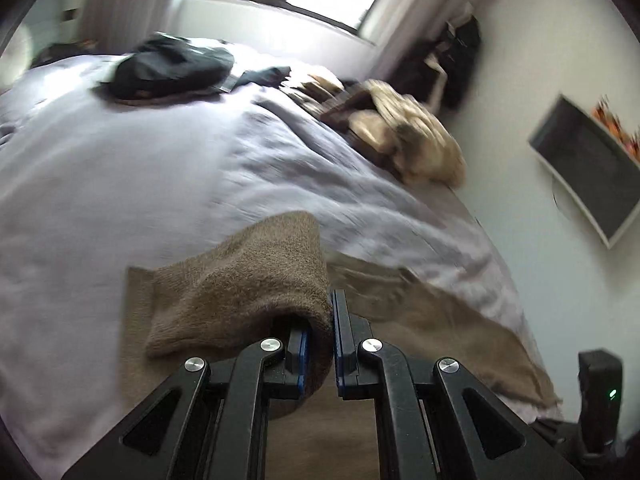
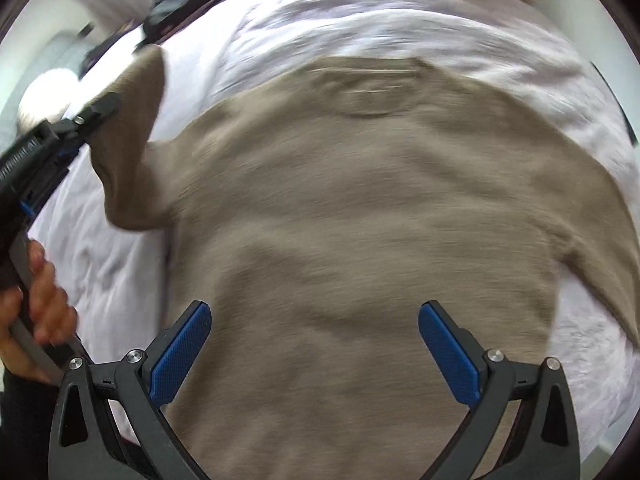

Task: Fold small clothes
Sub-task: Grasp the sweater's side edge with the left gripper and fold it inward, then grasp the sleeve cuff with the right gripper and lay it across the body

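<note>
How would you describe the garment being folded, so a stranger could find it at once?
On the pale lilac bed, it is the brown knitted sweater spread flat nearest the person. Unlike the dark clothes pile and the beige heap further away, one sleeve is gripped by the left tool.

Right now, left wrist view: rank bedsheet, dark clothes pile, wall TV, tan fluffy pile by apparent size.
1. bedsheet
2. tan fluffy pile
3-4. dark clothes pile and wall TV look similar; distance differs, unranked.

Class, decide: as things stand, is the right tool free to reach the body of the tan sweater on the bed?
Probably yes: the right tool is open directly over the tan sweater, with nothing between them.
</note>
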The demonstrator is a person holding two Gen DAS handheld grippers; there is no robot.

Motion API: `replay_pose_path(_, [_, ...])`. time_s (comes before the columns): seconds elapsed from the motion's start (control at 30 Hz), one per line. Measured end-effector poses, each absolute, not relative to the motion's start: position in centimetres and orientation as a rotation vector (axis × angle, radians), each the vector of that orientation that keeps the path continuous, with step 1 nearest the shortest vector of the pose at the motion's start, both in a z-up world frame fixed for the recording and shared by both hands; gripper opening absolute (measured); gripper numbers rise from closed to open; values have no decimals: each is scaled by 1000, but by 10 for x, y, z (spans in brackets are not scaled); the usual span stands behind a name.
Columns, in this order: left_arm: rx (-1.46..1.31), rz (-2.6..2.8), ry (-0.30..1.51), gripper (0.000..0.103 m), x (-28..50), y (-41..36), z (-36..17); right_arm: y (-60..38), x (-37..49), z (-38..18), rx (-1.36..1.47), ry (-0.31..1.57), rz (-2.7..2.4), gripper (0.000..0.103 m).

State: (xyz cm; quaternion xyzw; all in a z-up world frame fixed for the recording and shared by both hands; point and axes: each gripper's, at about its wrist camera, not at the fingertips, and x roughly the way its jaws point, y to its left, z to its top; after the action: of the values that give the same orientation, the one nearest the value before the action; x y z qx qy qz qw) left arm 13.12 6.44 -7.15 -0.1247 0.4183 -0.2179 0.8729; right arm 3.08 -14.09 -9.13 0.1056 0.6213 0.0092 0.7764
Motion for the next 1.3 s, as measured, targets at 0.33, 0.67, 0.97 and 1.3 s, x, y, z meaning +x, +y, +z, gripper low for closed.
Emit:
replay_pose_path(0.33, [3, -436, 1098, 29, 116, -36, -160, -244, 13, -126, 327, 1399, -148, 103])
replay_pose_path(0.67, [-9, -264, 978, 94, 84, 42, -104, -215, 58, -116, 150, 1311, -51, 103])
replay_pose_path(0.97, [39, 34, 1044, 99, 78, 166, -125, -47, 131, -140, -578, 1143, 214, 101])
replay_pose_path(1.3, [250, 93, 1086, 99, 74, 138, -173, -96, 173, -144, -342, 1141, 155, 14])
